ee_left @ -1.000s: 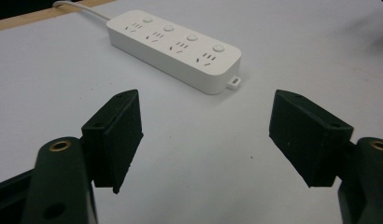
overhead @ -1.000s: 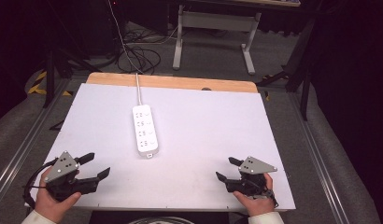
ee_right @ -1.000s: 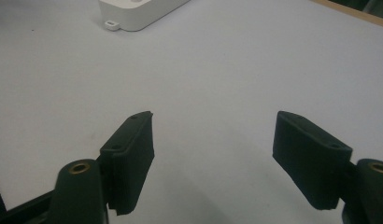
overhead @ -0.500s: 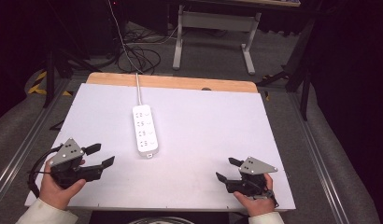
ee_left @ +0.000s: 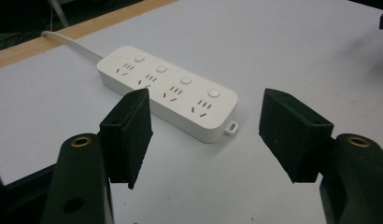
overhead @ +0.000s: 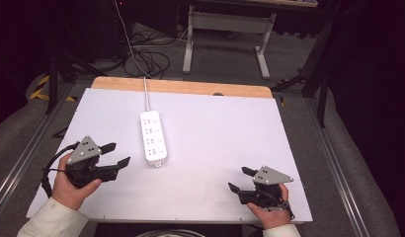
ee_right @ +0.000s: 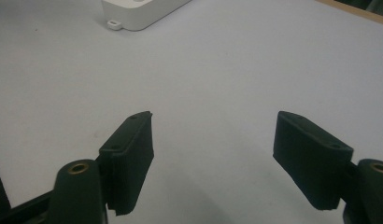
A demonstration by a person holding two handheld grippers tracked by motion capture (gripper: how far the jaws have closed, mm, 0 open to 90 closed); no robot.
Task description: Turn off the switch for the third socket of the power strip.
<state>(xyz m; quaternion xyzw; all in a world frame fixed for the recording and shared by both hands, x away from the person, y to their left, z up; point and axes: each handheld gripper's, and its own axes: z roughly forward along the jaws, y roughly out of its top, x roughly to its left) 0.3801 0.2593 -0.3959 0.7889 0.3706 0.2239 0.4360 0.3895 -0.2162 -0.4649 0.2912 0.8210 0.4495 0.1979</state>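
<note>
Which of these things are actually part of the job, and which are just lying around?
Likely in use:
- power strip
- left claw, open, nearest the strip
- right claw, open

Just around:
- tangled cables on the floor
- desk frame behind the table

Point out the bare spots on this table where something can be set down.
Widest free patch: right of the power strip, up to the wooden strip and down to the right gripper. Another: the near edge between both grippers. A narrower one lies left of the strip. Tightest: between the left gripper and the strip.
</note>
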